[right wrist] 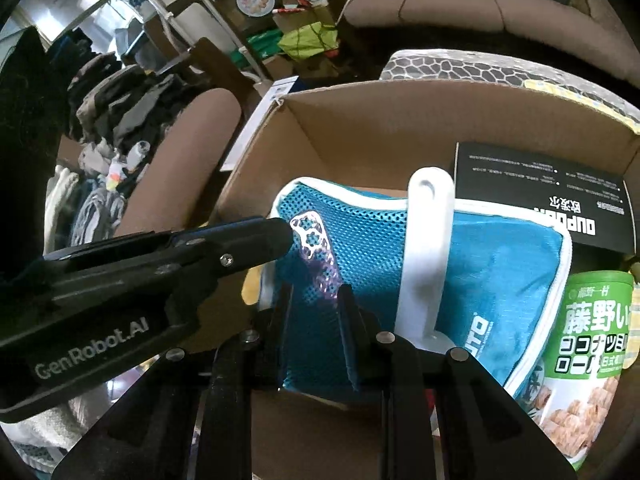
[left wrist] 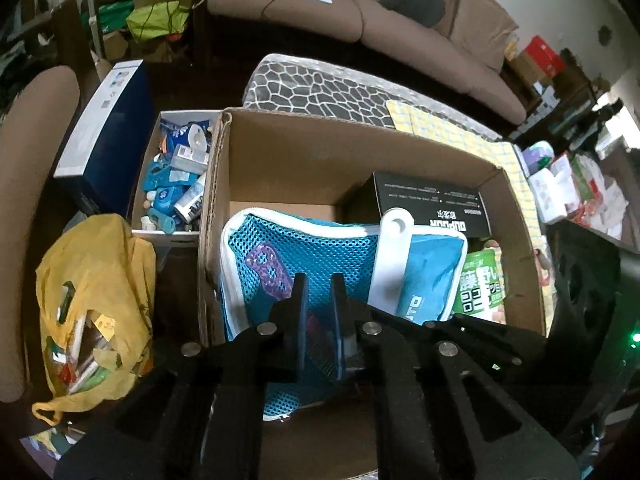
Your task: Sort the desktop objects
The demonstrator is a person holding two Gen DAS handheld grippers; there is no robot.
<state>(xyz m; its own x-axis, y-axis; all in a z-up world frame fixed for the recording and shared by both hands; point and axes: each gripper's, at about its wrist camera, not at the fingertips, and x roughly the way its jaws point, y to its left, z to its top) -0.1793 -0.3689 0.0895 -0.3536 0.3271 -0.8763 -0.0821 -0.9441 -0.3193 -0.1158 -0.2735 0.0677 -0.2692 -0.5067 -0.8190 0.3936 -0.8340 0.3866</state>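
Observation:
A blue mesh pouch with white trim (left wrist: 320, 256) (right wrist: 372, 236) lies inside a large cardboard box (left wrist: 304, 152) (right wrist: 360, 120), with a white handle (left wrist: 390, 256) (right wrist: 426, 248) across it. A black OUPOOR box (left wrist: 432, 204) (right wrist: 540, 196) and a green snack canister (left wrist: 480, 284) (right wrist: 584, 344) stand beside it. My left gripper (left wrist: 320, 284) is over the pouch with its jaws narrowly apart on the mesh; it also shows in the right wrist view (right wrist: 276, 232). My right gripper (right wrist: 316, 296) is shut on the pouch's near edge.
A white box of small toiletries (left wrist: 176, 176) and a blue-and-white carton (left wrist: 104, 140) stand left of the cardboard box. A yellow plastic bag (left wrist: 96, 304) lies at front left. A brown sofa (left wrist: 360, 4) and a patterned mat (left wrist: 320, 88) lie behind.

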